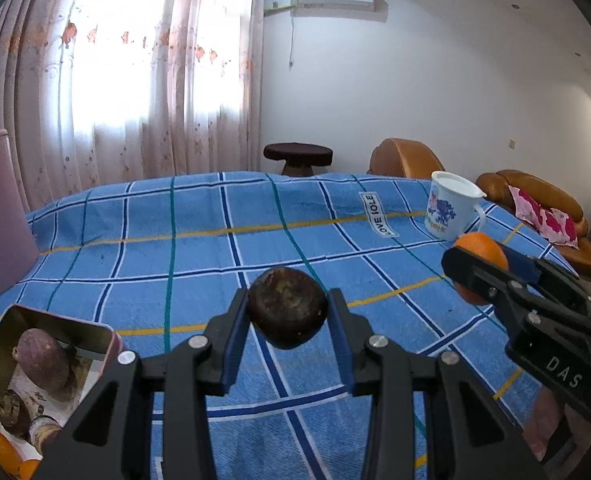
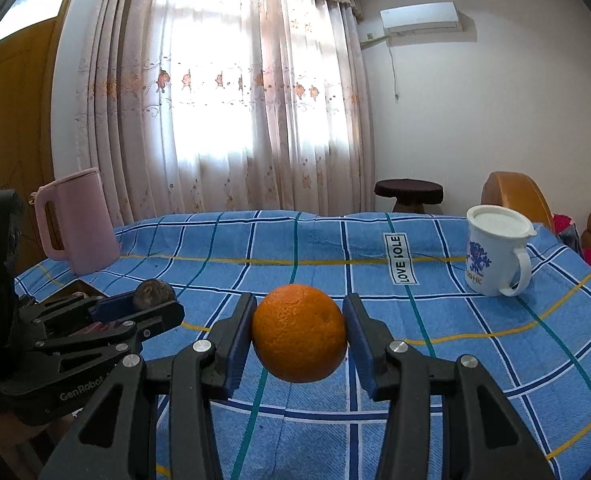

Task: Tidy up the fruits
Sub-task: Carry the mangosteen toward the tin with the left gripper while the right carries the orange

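My left gripper (image 1: 288,309) is shut on a dark brown wrinkled fruit (image 1: 287,307), held clear above the blue checked tablecloth (image 1: 199,248). The right gripper (image 2: 298,334) is shut on an orange (image 2: 299,334), also lifted off the cloth. In the left wrist view the right gripper (image 1: 480,274) shows at the right edge with the orange (image 1: 485,249) between its pads. From the right wrist view the left gripper (image 2: 155,300) appears at the left with the dark fruit (image 2: 153,293). A metal tin (image 1: 43,364) at lower left holds purple-brown fruits and orange pieces.
A white mug with blue flowers (image 2: 495,254) stands on the cloth at the right. A pink jug (image 2: 77,222) stands at the back left. Beyond the table are a dark round stool (image 2: 409,192) and brown sofas (image 1: 535,196).
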Demonstrator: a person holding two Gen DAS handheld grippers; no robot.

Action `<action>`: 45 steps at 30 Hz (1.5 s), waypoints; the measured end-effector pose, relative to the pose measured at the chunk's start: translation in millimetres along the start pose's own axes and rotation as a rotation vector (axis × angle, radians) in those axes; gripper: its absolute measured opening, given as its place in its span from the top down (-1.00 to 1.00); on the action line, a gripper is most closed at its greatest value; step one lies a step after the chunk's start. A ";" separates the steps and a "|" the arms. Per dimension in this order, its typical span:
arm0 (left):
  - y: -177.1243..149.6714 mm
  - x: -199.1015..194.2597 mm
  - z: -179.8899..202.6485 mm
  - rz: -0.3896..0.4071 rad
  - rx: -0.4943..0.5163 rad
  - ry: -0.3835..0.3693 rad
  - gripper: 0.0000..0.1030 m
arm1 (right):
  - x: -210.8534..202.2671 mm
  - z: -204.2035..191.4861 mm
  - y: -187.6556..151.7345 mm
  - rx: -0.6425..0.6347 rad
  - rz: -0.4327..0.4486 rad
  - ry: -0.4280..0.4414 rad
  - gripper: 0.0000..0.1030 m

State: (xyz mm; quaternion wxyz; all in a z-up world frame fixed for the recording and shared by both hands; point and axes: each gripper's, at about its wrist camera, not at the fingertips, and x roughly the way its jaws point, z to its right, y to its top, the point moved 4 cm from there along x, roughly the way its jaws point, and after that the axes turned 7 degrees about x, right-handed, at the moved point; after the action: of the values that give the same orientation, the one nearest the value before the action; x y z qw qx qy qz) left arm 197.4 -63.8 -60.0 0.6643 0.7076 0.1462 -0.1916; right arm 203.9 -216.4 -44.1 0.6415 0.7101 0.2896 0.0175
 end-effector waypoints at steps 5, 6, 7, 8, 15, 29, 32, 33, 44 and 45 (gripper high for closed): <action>1.0 -6.8 0.9 0.030 0.006 0.014 0.22 | -5.6 -5.2 -0.6 -0.023 0.024 -0.002 0.10; 1.2 -8.5 0.9 0.038 0.007 0.019 0.22 | -6.6 -5.8 -0.8 -0.026 0.029 -0.002 0.10; 1.5 -9.3 1.2 0.042 0.008 0.021 0.22 | -7.7 -6.4 -0.8 -0.029 0.033 -0.002 0.10; 1.8 -10.5 1.3 0.050 0.011 0.025 0.22 | -8.8 -7.3 -0.9 -0.033 0.037 -0.003 0.10; 2.5 -20.1 3.8 0.096 0.033 0.050 0.22 | -16.1 -12.3 -2.1 -0.051 0.066 -0.001 0.10; -7.5 -38.0 -12.0 0.105 -0.011 0.043 0.22 | -19.8 -30.4 -5.4 -0.080 0.061 0.036 0.10; -11.2 -44.4 -18.2 0.098 -0.026 0.036 0.22 | -18.5 -42.5 -7.4 -0.086 0.047 0.056 0.10; -12.2 -47.6 -19.7 0.100 -0.029 0.034 0.22 | -18.6 -46.1 -7.6 -0.086 0.043 0.063 0.10; -20.5 -95.6 -72.8 0.103 -0.088 0.086 0.22 | -15.1 -116.6 -1.4 -0.109 -0.004 0.222 0.10; -21.6 -98.8 -77.3 0.102 -0.092 0.093 0.22 | -14.6 -123.8 -1.5 -0.112 -0.010 0.237 0.10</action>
State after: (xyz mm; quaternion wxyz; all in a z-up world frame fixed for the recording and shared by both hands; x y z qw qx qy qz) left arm 106.1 19.5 -29.7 0.6973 0.6911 0.1494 -0.1176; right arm 142.1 -111.2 -18.6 0.6414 0.6648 0.3655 0.1144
